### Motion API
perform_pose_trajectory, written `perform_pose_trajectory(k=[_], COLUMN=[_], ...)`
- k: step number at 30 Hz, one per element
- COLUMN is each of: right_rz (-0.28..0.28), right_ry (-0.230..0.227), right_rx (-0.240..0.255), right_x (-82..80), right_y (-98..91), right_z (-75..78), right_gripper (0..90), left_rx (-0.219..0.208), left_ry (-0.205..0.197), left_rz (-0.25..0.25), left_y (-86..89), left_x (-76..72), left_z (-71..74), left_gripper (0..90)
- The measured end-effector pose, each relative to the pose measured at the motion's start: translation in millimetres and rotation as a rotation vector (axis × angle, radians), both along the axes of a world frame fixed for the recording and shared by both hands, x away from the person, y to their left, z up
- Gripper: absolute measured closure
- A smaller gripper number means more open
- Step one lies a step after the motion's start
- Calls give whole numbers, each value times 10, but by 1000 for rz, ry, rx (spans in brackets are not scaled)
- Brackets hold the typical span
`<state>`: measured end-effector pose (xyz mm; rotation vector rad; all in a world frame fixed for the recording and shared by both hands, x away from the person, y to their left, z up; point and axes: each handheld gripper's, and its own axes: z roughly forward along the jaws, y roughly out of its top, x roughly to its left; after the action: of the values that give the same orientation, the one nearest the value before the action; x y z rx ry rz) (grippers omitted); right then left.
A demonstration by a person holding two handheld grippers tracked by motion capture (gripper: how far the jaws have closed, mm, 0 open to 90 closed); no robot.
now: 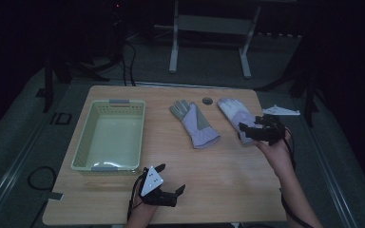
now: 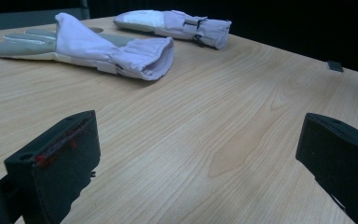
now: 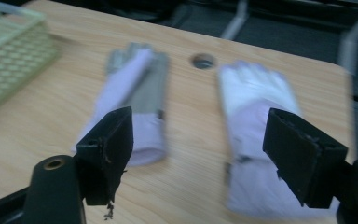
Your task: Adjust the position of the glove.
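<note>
Gloves lie flat on the worktop (image 1: 228, 180): right glove (image 1: 235, 114) just under the right gripper (image 1: 254, 130), left glove (image 1: 195, 124) beside it. Both grippers' fingers gape, empty; left gripper (image 1: 171, 180) rests near the basket (image 1: 83, 152).

The high view is dim: the worktop (image 1: 218, 166) sits in a pool of soft overhead light, and the floor and the room behind it fall away into near black. The basket (image 1: 83, 142) shows a pale sheen on its floor. Shadows under the two gloves are faint and short. The left gripper view is brighter and sharp, with crisp wood grain near the camera and the far glove (image 2: 177, 25) slightly soft against a black background. The right gripper view is smeared with motion blur: both gloves, the basket and the worktop's hole (image 3: 203, 60) lose their edges, while the black jaws stay fairly crisp.
</note>
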<state>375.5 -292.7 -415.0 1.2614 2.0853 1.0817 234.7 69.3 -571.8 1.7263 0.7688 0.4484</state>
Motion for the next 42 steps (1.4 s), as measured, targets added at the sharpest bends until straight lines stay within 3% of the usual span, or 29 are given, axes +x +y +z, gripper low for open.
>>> perform_pose_trajectory(k=[8, 15, 16, 22, 24, 27, 29, 36, 42], right_rz=[57, 107, 101, 132, 143, 154, 169, 177, 199], right_ry=[5, 35, 35, 60, 89, 101, 135, 207, 219], right_rx=[-2, 1, -17, 1, 12, -10, -13, -57, -120], right_x=[184, 324, 345, 446, 525, 585, 645, 838, 988], right_y=[338, 560, 606, 736, 814, 884, 926, 1071, 1165], right_z=[18, -29, -45, -134, -210, -281, -337, -584, -733], right_gripper=[214, 312, 312, 293, 321, 379, 446, 498, 509], left_rx=[-1, 0, -1, -3, -5, -3, -1, -2, -5], left_ry=[0, -1, -1, -3, 0, -3, -3, -7, -2], left_rz=[-4, -10, -10, -13, -15, -16, -16, -14, -16], left_y=[4, 3, 3, 6, 7, 7, 7, 6, 10], left_x=[1, -4, -5, -6, -5, -6, -7, -10, -9], left_z=[0, 0, 0, -1, -1, -1, -1, -1, -1], left_gripper=[0, 0, 0, 0, 0, 0, 0, 0, 0])
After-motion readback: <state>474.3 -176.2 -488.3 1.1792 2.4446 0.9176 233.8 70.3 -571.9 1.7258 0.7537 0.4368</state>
